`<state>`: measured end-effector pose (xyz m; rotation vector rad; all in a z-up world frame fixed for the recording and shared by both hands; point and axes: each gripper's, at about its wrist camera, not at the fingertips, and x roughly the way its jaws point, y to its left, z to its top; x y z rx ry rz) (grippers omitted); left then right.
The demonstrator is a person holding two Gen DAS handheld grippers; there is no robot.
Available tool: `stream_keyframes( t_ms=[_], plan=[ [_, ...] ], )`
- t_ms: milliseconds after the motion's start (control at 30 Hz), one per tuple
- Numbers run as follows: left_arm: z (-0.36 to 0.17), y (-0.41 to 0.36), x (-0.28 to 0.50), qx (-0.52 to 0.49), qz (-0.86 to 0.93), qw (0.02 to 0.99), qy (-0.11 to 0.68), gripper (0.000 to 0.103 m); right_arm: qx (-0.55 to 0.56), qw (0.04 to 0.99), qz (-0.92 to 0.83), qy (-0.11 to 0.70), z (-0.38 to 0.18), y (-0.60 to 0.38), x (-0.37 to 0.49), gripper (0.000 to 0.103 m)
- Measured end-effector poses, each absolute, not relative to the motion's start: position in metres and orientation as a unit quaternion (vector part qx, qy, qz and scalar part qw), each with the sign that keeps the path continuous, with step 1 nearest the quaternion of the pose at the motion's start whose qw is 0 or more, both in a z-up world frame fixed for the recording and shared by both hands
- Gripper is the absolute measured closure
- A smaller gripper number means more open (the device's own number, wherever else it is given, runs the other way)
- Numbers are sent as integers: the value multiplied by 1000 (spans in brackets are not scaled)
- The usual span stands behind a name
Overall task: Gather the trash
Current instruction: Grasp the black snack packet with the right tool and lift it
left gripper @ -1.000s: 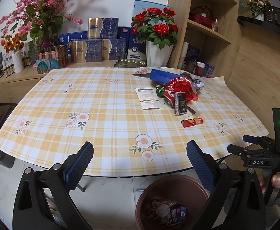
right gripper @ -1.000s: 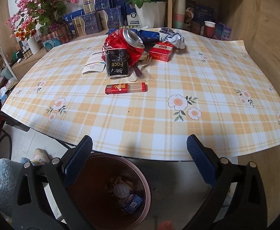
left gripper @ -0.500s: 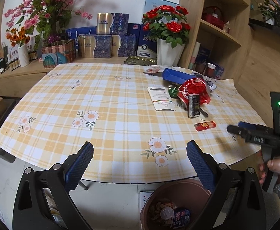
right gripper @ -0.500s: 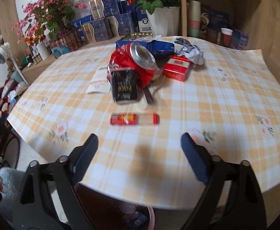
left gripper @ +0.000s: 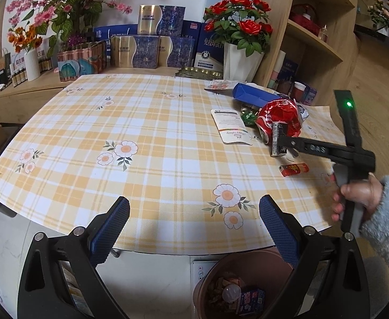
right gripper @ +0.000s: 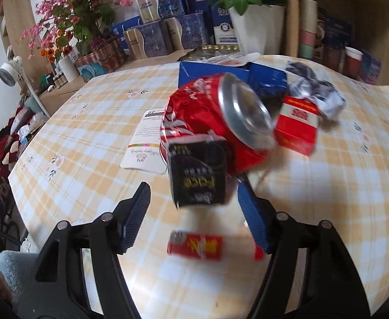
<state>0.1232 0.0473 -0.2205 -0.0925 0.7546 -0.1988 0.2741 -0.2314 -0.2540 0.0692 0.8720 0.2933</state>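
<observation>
black carton [right gripper: 197,176] sits btwn right gripper [right gripper: 194,200] jaws, closing, pads not touching yet; left gripper [left gripper: 194,226] wide, empty.

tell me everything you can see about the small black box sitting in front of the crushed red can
The small black box is a slim carton, likely card, with yellow and pale lettering on its dark face. It lies on the checked tablecloth, leaning against the crushed red can behind it. The right gripper is closing around its near end; the pads do not yet press it.
</observation>
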Motion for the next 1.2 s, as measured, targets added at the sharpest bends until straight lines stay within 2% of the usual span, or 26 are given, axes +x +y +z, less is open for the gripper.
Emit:
stream_keyframes(
  t_ms=[167,200,233,367,767,933,1067,1200],
  plan=[
    [-226,45,128,-45,-103,920,375,8,50,888,138,436,-263,-232,293,37],
    [-227,44,129,-45,-105,920,376,8,53,885,141,440,-265,-233,295,43],
    [-228,43,130,-46,-107,919,377,8,57,882,145,444,-267,-234,296,54],
    [-230,37,135,-49,-116,916,381,8,80,880,159,441,-264,-238,290,62],
    [-228,2,165,-57,-181,900,391,8,132,901,125,393,-246,-297,219,63],
    [-222,-32,210,-50,-239,887,392,26,135,904,104,391,-250,-317,203,63],
    [-207,-64,244,-20,-277,882,382,27,146,906,95,385,-250,-328,194,63],
    [-205,-102,281,76,-305,871,377,27,153,908,88,380,-249,-340,189,63]
  ],
)
